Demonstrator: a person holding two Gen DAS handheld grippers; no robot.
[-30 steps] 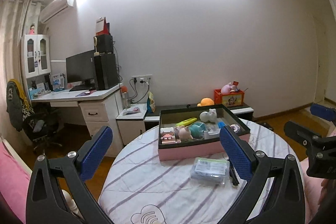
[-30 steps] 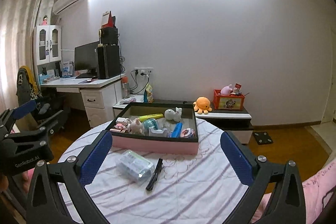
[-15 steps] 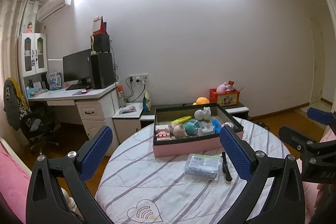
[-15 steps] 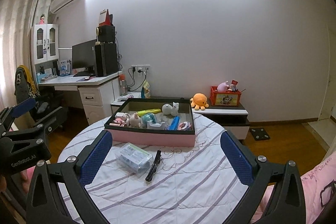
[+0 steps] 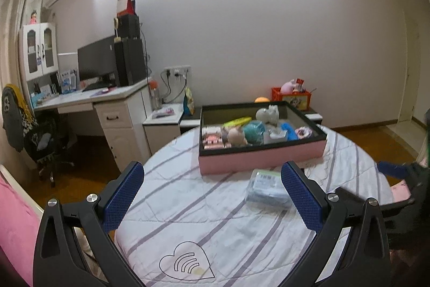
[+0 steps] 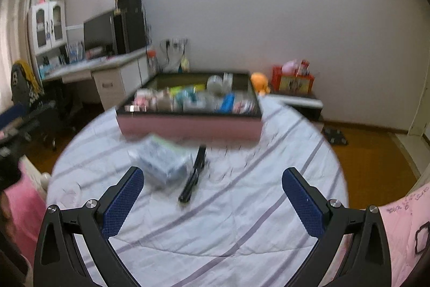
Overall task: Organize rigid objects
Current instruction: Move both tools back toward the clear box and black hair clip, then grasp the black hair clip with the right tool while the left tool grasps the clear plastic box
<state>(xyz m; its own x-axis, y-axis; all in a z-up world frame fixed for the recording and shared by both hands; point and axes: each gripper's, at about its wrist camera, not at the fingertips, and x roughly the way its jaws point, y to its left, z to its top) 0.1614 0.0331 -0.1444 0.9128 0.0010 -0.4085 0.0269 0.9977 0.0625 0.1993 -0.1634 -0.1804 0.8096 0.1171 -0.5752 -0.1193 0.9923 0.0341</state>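
Motion blur smears the pink box's point(image 6: 188, 125) contents beyond telling.

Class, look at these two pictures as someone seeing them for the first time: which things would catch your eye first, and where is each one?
The pink box full of small toys stands out, at the far side of the round table with its striped cloth. Just in front of it lie a clear packet and, to its right, a slim black pen-like object. In the foreground of each view, the open blue-padded left gripper and right gripper frame the scene, holding nothing.
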